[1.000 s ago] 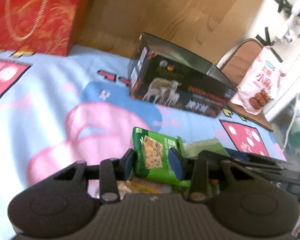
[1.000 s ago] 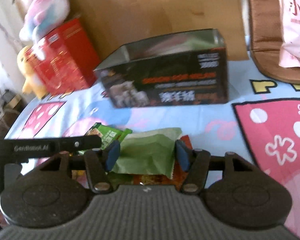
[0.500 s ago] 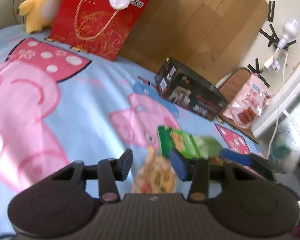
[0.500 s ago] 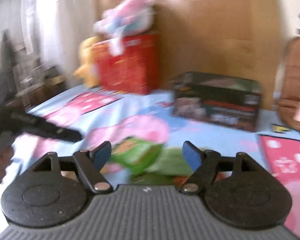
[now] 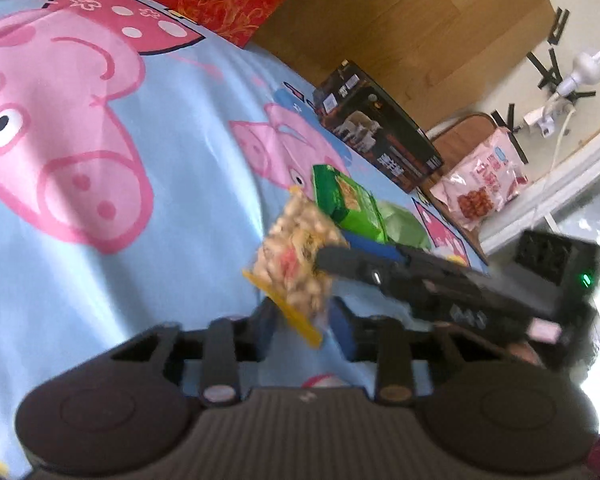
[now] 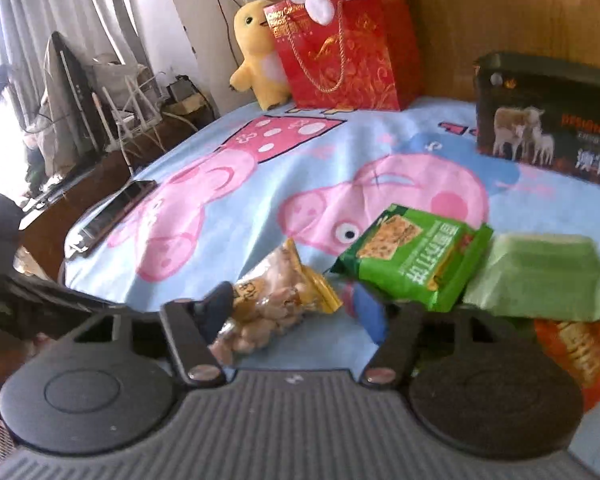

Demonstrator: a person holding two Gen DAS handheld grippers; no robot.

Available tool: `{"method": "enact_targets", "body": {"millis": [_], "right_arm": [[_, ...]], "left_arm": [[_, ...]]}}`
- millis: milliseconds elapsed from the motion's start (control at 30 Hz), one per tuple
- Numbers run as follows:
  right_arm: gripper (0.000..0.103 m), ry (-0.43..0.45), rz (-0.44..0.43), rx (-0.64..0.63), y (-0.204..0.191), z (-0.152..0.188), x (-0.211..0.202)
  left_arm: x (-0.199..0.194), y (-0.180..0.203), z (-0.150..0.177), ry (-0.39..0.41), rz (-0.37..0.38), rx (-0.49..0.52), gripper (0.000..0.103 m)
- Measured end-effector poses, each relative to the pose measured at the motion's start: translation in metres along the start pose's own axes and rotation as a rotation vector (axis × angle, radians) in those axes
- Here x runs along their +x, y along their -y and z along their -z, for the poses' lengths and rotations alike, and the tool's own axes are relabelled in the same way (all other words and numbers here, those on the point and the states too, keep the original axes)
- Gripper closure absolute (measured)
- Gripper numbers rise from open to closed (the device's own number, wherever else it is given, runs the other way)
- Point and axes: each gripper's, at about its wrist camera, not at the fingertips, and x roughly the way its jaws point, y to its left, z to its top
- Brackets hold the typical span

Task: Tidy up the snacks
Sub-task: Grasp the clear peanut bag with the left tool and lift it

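Note:
A clear bag of peanuts with yellow ends [image 5: 296,256] [image 6: 272,296] lies on the blue cartoon-pig cloth [image 5: 100,208]. My left gripper [image 5: 306,320] is open, its jaws either side of the bag's near yellow end. My right gripper [image 6: 292,312] is open around the same bag from the other side; its finger [image 5: 380,268] reaches over the bag in the left wrist view. A green cracker packet [image 5: 344,204] [image 6: 416,256], a pale green pouch [image 6: 540,280] and an orange packet [image 6: 576,348] lie beside it. An open black box [image 5: 380,128] [image 6: 548,120] stands behind.
A red gift bag [image 6: 348,40] with plush toys [image 6: 256,52] stands at the back. A pink snack bag [image 5: 480,184] lies on a brown seat. A phone [image 6: 112,216] lies at the cloth's left edge. A wooden board [image 5: 400,24] stands behind.
Both grippers pulled back from the green packets and swung left. The left gripper, around the green cracker packet a second ago, now straddles the peanut bag. The right gripper also closed in on the peanut bag.

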Motion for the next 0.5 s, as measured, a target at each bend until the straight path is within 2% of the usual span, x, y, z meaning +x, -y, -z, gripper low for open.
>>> {"method": "enact_targets", "body": {"millis": [100,200,233,333,367,433,500], "right_arm": [[0.05,-0.014,0.009,-0.047,-0.011,0.01,-0.008],[0.049,-0.033,-0.033,-0.102,-0.014,0.022,-0.015],[0.049,-0.038,-0.039,-0.128,-0.017,0.027,-0.017],[0.048,-0.036,0.014,-0.251,-0.033,0.038,-0.023],[0.044,-0.031,0.042,-0.294,-0.037,0.04,-0.024],[0.037,-0.012,0.093,-0.356,-0.044,0.041,-0.024],[0.037,-0.009,0.103,-0.364,-0.043,0.038,-0.021]], "left_arm": [[0.001,-0.003,-0.009,0.027,-0.02,-0.027,0.077],[0.002,-0.009,-0.02,0.054,-0.039,-0.05,0.077],[0.002,-0.009,-0.023,0.062,-0.049,-0.051,0.073],[-0.002,-0.008,-0.028,0.08,-0.056,-0.034,0.059],[-0.005,-0.006,-0.028,0.093,-0.061,-0.024,0.055],[-0.011,-0.004,-0.029,0.114,-0.064,-0.01,0.054],[-0.014,-0.004,-0.028,0.115,-0.06,0.002,0.054]]}}
